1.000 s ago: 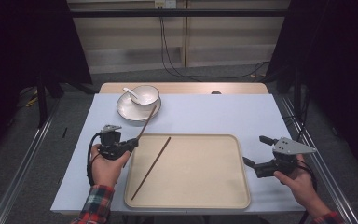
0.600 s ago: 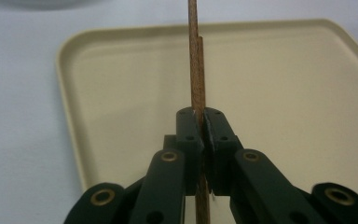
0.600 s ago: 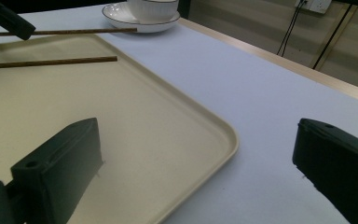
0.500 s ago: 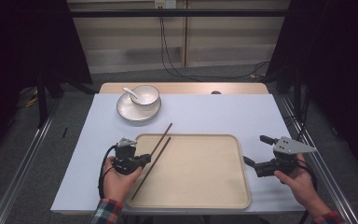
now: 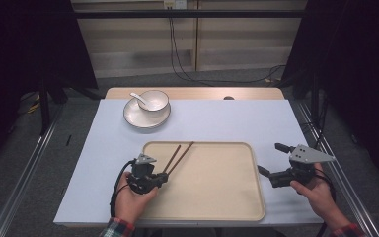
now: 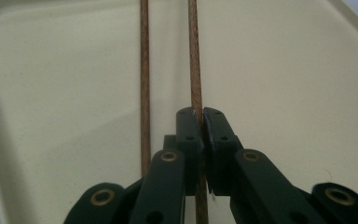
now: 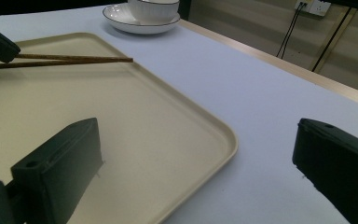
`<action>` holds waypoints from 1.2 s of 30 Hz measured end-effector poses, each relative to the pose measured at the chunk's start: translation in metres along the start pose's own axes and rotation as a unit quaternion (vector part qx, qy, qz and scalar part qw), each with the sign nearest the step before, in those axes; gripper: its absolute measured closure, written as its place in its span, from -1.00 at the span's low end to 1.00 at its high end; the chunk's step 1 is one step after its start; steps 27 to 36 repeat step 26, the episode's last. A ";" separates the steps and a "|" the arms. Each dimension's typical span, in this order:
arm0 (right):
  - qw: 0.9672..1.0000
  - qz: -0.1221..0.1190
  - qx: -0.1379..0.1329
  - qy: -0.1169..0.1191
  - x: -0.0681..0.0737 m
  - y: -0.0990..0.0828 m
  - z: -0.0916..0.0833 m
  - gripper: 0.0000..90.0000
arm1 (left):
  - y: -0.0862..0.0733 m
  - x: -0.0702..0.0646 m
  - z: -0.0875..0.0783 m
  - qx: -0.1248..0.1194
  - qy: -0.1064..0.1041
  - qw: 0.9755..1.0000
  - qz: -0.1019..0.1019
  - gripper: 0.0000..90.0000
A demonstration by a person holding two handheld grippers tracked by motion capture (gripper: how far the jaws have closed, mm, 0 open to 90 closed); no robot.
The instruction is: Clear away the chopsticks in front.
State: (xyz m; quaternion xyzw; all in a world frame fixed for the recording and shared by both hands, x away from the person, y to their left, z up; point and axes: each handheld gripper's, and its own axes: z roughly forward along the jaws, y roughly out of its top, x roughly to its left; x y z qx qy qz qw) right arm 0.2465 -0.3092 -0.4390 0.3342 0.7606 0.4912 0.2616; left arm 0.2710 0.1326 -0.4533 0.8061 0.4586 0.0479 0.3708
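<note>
A: The left tongs (image 5: 159,176) are clenched on one chopstick (image 6: 195,70), low over the cream tray (image 5: 217,210); its mate (image 6: 144,84) lies just beside it on the tray.

B: And the right tongs (image 5: 271,165)?

A: Released, jaws wide, idle at the tray's right edge on the counter (image 5: 237,121).

B: The step?

A: Placing, I'd judge. Next: lower, let go. The bowl (image 5: 153,100) sits on its plate (image 5: 135,118), far side.

B: Any writing?

A: None readable.

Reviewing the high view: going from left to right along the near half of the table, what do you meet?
Left gripper, shut on one chopstick → second chopstick beside it, both over the tray → right gripper, open, past the tray's right edge.
</note>
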 end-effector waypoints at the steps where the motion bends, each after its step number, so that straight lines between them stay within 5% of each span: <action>1: 1.000 -0.001 0.000 -0.002 0.000 0.000 0.000 -0.98 | 0.000 0.000 0.001 0.004 -0.002 1.000 0.000 0.90; 12: 1.000 -0.001 0.000 -0.002 -0.001 0.000 0.000 -0.98 | 0.001 0.001 0.008 0.026 -0.004 1.000 -0.008 0.68; 23: 1.000 0.001 -0.001 -0.001 -0.001 0.000 0.000 -0.98 | 0.012 0.007 0.004 -0.034 0.003 0.999 -0.015 0.23; 36: 1.000 0.000 0.001 0.000 -0.001 0.000 0.001 -0.98 | 0.014 0.008 0.003 -0.039 0.002 0.999 -0.014 0.17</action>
